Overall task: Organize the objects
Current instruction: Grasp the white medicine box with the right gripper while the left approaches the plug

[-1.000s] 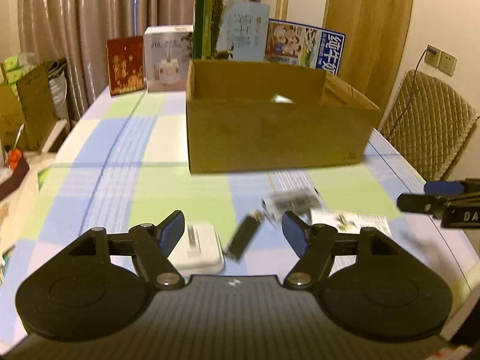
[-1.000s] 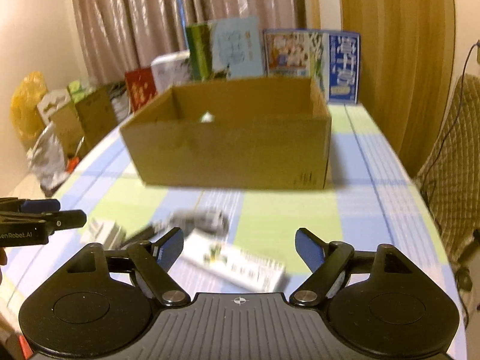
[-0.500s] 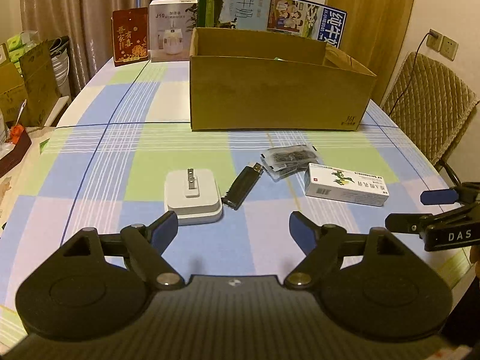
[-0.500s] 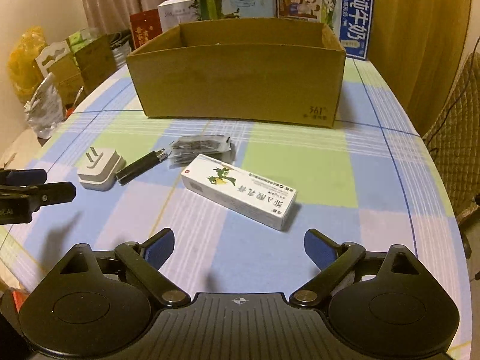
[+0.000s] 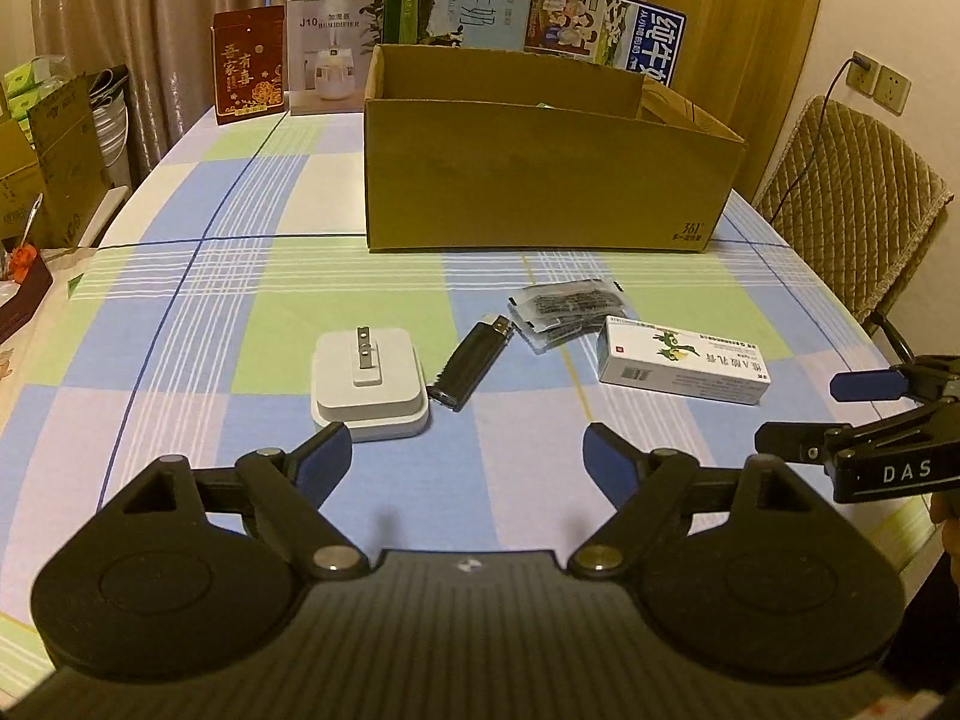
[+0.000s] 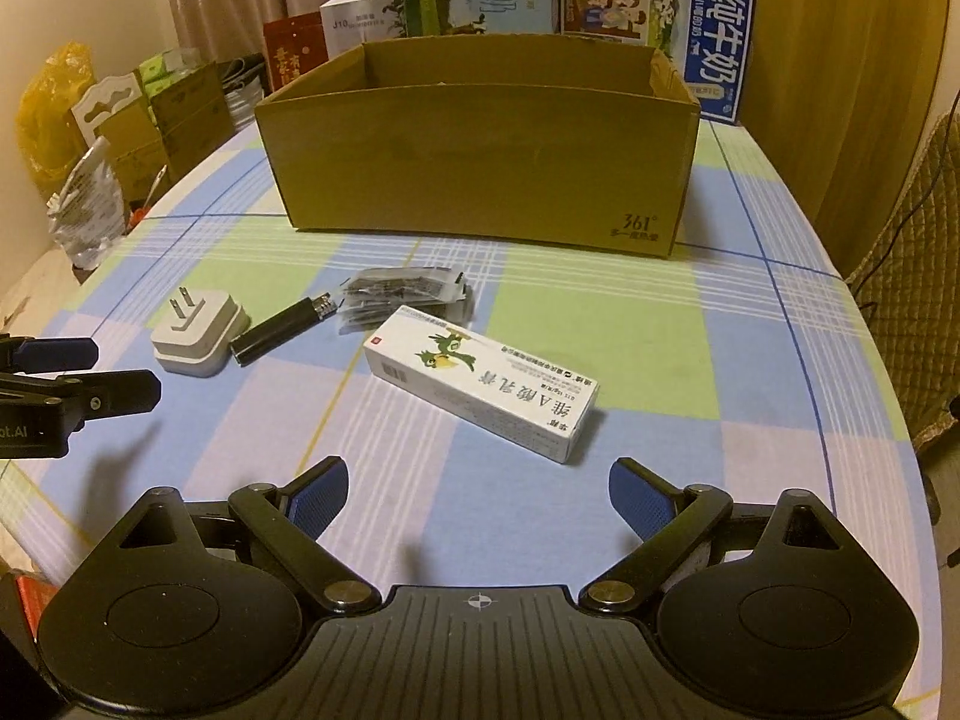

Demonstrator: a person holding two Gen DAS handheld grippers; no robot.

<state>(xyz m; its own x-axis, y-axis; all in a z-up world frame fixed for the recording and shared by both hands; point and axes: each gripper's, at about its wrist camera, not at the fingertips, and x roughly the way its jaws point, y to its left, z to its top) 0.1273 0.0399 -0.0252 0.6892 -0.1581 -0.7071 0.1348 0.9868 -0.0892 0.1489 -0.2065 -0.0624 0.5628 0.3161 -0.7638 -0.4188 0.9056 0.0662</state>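
Right wrist: medicine box [image 6: 483, 381] lies diagonally, both hand-held grippers [image 6: 478, 489] spread, empty

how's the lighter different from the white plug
The lighter is black, slim and long, lying flat on its side at a slant; the plug is white, squarish and blocky, resting on its back with two metal prongs pointing up. The lighter has a small metal cap at one end. Both lie loose on the checked tablecloth, side by side, in neither gripper.

A white plug adapter [image 5: 369, 383], black lighter [image 5: 473, 361], dark sachets [image 5: 567, 313] and white medicine carton [image 5: 684, 363] lay in a row before the open cardboard box [image 5: 540, 174].
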